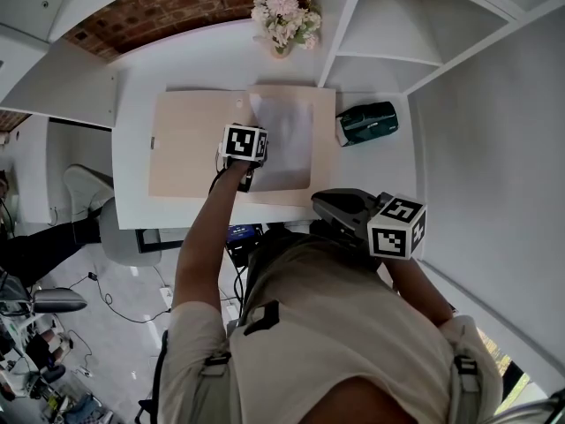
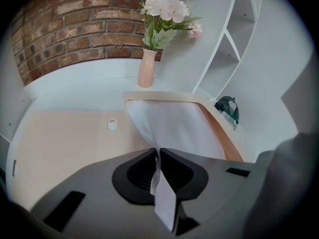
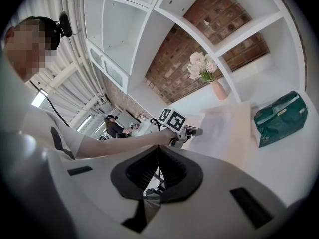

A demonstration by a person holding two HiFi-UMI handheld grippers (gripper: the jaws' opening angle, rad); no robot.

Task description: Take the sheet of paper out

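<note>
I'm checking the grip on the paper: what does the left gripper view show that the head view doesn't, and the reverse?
Only the left gripper view: the jaws of the left tool shut on the edge of the sheet of paper. Only the head view: the right tool, held near the person's torso. Both: that sheet, the beige folder, the vase of flowers, the green packet.
</note>
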